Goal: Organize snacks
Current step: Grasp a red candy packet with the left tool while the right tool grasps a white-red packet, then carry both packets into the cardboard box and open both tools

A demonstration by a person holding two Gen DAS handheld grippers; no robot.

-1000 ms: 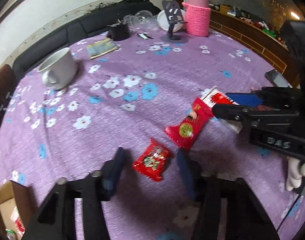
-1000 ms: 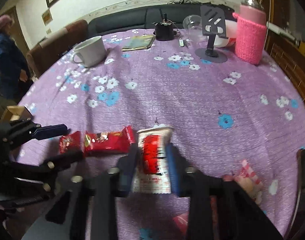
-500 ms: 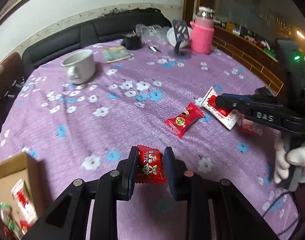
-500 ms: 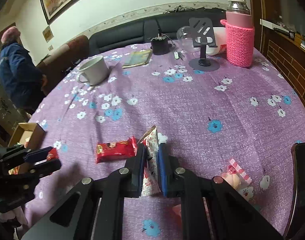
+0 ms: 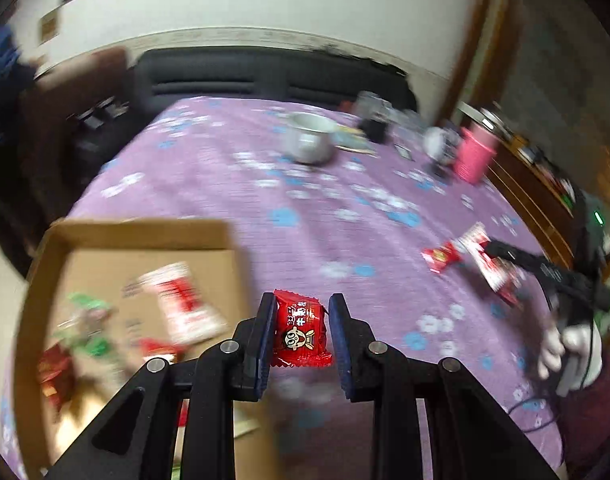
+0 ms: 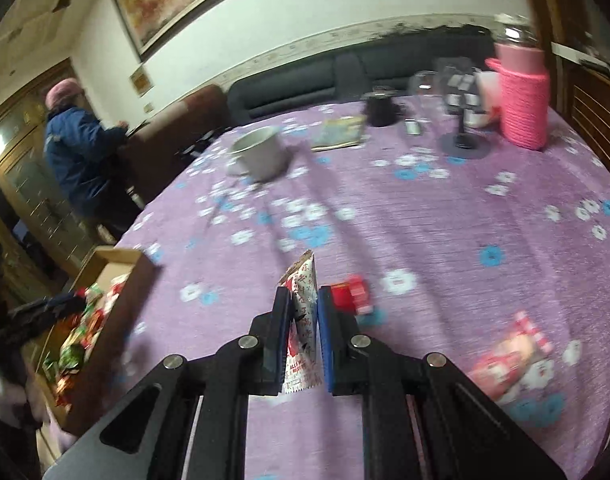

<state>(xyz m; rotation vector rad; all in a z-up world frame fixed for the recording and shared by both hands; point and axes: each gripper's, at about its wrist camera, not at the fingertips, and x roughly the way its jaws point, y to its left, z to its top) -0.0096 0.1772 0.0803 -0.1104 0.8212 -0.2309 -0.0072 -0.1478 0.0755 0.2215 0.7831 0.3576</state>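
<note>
The left gripper (image 5: 301, 324) pinches a red candy (image 5: 301, 330) between its blue pads, held in the air just right of the box (image 5: 145, 232), over the box's right wall and the purple cloth (image 5: 305, 208). The box is open cardboard at the table's near-left edge; inside lie a white-and-red packet (image 5: 183, 304), green wrappers (image 5: 91, 320) and other red ones, all blurred.

The right gripper (image 6: 303, 320) has its jaws pressed on a white pouch (image 6: 303, 312) with red print, held edge-on and upright above the cloth, right of the box (image 6: 117, 300). Just beyond its right finger, farther from the box, a red bar (image 6: 353, 298) lies on the cloth. A pink-and-white packet (image 6: 513, 352) lies farther right again, well apart from the box.

In the left view, the pouch (image 5: 487, 264) and red bar (image 5: 441, 256) show far right of the box, the pouch in the right gripper (image 5: 493, 250).

Across the table from the box stand a white mug (image 6: 261, 152), a booklet (image 6: 339, 132), a dark cup (image 6: 379, 110), a phone stand (image 6: 463, 136) and a pink knit-sleeved bottle (image 6: 521, 96). A person in a blue jacket (image 6: 81, 148) stands beyond the box.
</note>
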